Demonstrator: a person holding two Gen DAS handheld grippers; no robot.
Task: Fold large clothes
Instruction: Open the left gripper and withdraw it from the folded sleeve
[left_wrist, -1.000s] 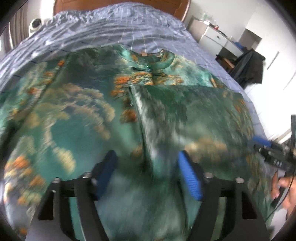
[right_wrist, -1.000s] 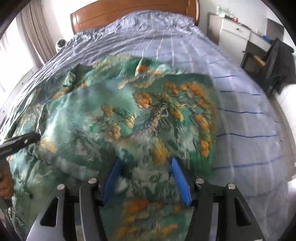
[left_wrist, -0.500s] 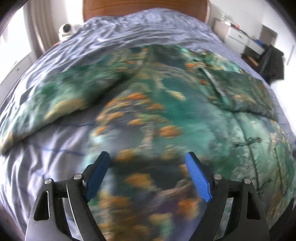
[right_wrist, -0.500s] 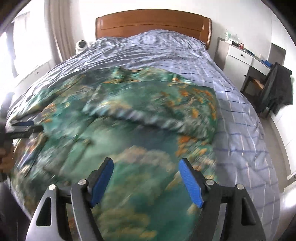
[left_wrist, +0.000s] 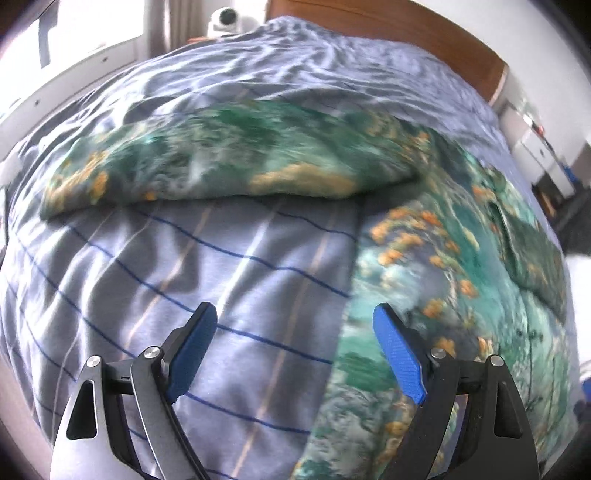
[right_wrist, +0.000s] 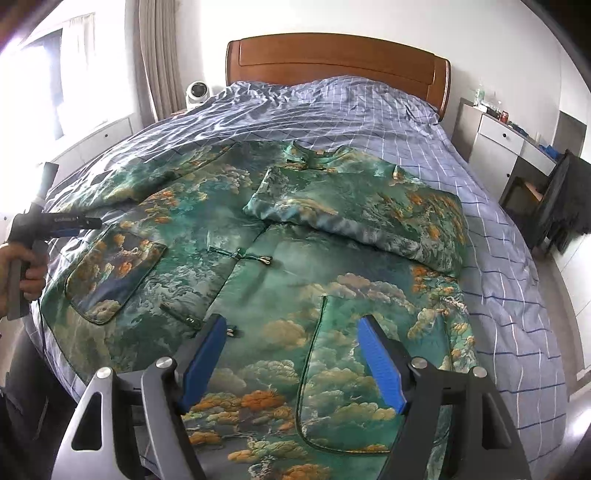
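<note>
A large green jacket (right_wrist: 280, 266) printed with clouds and orange trees lies flat on the bed, collar toward the headboard. Its right sleeve (right_wrist: 365, 214) is folded across the chest. Its left sleeve (left_wrist: 229, 162) lies stretched out sideways over the blue sheet. My left gripper (left_wrist: 295, 350) is open and empty, above the bare sheet below that sleeve, with the jacket's side edge (left_wrist: 354, 295) by its right finger. It also shows at the left of the right wrist view (right_wrist: 88, 223). My right gripper (right_wrist: 295, 354) is open and empty above the jacket's lower front.
The bed (right_wrist: 517, 295) has a blue checked sheet and a wooden headboard (right_wrist: 336, 59). A white fan (right_wrist: 197, 94) stands at the back left. A white cabinet (right_wrist: 491, 144) and a dark garment on a chair (right_wrist: 561, 199) stand to the right.
Both grippers have pulled back from the jacket. The left one has swung left, from over the jacket body to over bare sheet below the outstretched sleeve. The folded right sleeve stays put.
</note>
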